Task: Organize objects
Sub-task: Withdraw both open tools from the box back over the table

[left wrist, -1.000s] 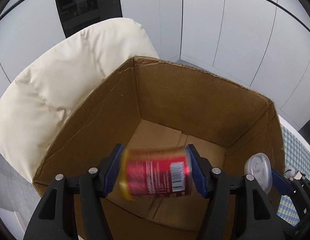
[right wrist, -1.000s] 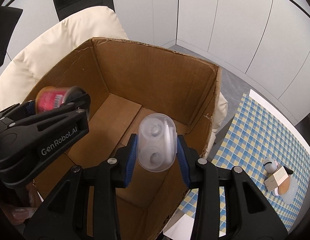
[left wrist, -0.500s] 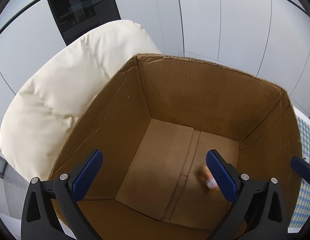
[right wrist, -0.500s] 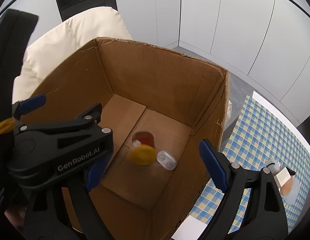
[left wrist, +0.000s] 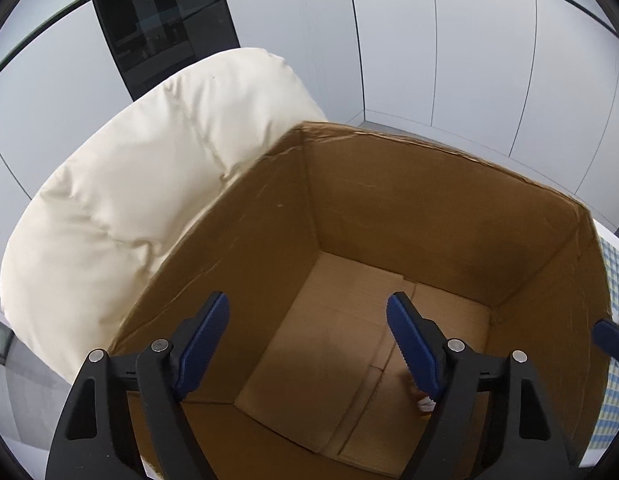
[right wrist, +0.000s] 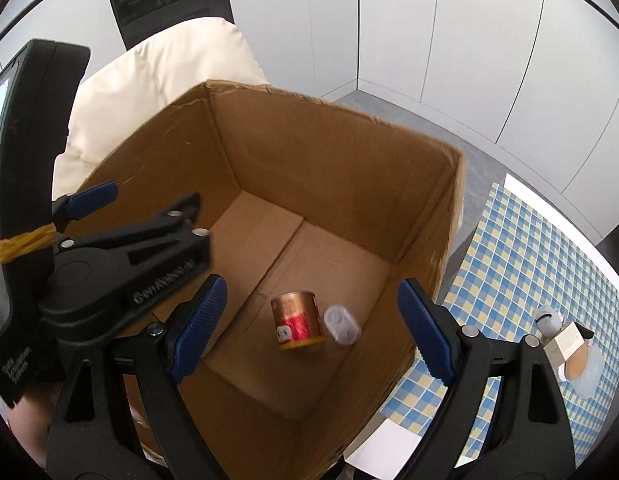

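An open cardboard box [right wrist: 341, 152] stands below both grippers; it also shows in the left wrist view [left wrist: 429, 184]. On its floor lie a red can [right wrist: 296, 319] with a yellow rim and a small clear plastic container [right wrist: 341, 325] beside it. My right gripper [right wrist: 309, 326] is open and empty above the box. My left gripper [left wrist: 309, 340] is open and empty above the box's left half, and it shows in the right wrist view [right wrist: 149, 208]. In the left wrist view the can is mostly hidden behind the right finger [left wrist: 413, 344].
A cream cushioned chair [left wrist: 129, 208] stands behind and left of the box. A table with a blue and yellow checked cloth [right wrist: 521, 264] is to the right, with a small carton and other items [right wrist: 565, 344] on it. A white sheet [right wrist: 385, 448] lies near the box's front corner.
Both grippers opened and let go. The red can and the clear container dropped to the box floor and now lie side by side. The left gripper's jaws have narrowed slightly since half a second ago.
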The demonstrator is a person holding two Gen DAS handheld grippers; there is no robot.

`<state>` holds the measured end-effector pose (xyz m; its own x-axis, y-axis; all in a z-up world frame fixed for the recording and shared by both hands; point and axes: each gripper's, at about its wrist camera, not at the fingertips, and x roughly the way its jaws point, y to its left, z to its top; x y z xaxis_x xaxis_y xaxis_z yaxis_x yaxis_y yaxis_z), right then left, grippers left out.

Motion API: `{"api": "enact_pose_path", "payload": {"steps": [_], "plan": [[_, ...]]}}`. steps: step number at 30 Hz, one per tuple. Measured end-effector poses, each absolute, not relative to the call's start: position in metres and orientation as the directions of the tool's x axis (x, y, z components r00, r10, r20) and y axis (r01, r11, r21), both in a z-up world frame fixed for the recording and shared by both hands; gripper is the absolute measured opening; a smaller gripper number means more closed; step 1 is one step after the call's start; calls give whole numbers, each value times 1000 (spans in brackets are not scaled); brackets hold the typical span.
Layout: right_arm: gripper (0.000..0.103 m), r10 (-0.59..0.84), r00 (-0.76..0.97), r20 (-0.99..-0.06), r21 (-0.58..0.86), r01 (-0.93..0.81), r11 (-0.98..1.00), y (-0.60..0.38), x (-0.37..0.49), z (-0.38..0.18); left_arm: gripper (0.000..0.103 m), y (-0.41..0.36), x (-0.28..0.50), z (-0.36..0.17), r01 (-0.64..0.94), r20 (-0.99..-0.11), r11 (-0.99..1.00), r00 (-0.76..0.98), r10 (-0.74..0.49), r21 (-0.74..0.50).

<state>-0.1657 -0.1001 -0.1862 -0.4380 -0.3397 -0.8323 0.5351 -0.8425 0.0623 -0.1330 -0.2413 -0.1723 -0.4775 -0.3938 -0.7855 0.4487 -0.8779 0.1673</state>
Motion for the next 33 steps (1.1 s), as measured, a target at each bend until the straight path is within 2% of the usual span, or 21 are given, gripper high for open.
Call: {"api": "enact_pose_path", "payload": {"steps": [6,11,15,23,33], "plan": [[89,-315,-427,-848,49,527,-848,-102,-157,-189,82,-242,-123,-176,437,-794,-878,-455,-403,196],[89,-318,-426,-847,59,518,-853,-100,-144,-183,83,-237,-108,-158,450,-775,-874,-480,-411,185],[89,-318,-444,-837,62,502,-863,-94,-136,-168,89,-229,-90,-138,458,-742,-867,-508,-438,198],[89,-323,-474,-819,81,462,-883,-75,-112,-139,89,-217,-46,-107,479,-752,-873,-542,-377,92],[89,-312,-510,-801,74,434,-898,-48,-66,-107,89,-191,8,-78,482,-757,-873,-539,-369,82]]}}
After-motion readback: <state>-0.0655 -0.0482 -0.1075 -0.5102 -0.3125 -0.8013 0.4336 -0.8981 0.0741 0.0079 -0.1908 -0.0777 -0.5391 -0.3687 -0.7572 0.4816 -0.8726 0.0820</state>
